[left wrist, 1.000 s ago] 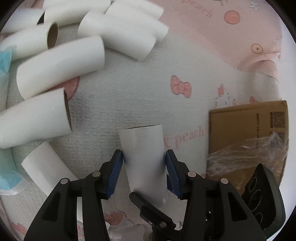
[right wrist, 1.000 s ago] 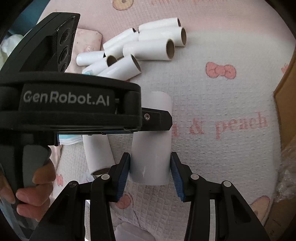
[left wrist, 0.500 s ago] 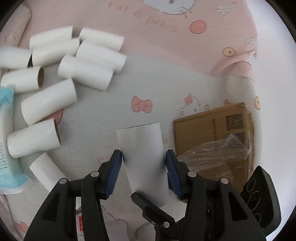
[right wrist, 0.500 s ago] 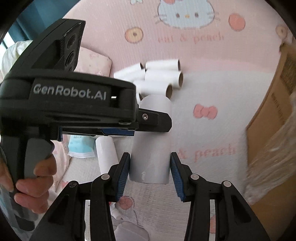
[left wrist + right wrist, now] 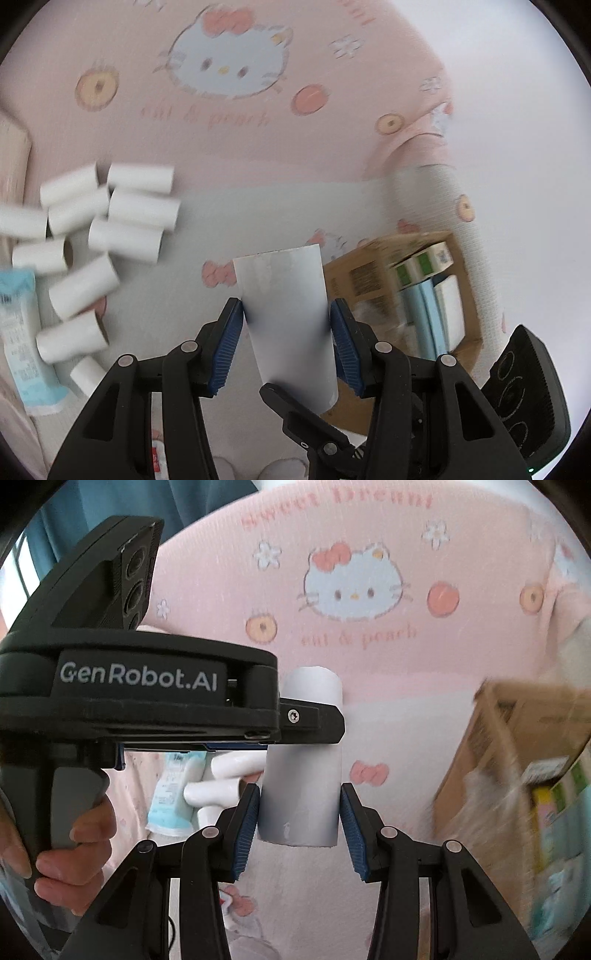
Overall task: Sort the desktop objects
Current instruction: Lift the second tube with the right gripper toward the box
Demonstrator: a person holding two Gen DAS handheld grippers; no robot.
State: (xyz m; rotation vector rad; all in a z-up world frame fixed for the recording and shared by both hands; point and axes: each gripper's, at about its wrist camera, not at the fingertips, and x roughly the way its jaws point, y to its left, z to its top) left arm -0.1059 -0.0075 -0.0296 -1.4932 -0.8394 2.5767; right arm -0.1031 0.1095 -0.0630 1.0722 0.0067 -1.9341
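Standing between both claws' pads: white tube (left claw and right claw clamped on it)

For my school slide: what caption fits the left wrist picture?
Both grippers, left gripper in front, clamp one white paper tube above the kitten-print cloth.

A pink and white quilted cloth printed with cartoon cat faces, bows and peaches is spread across both views as the ground. A teal curtain is seen at the upper left of the right wrist view. Bright, washed-out white is seen along the right edge of the left wrist view.
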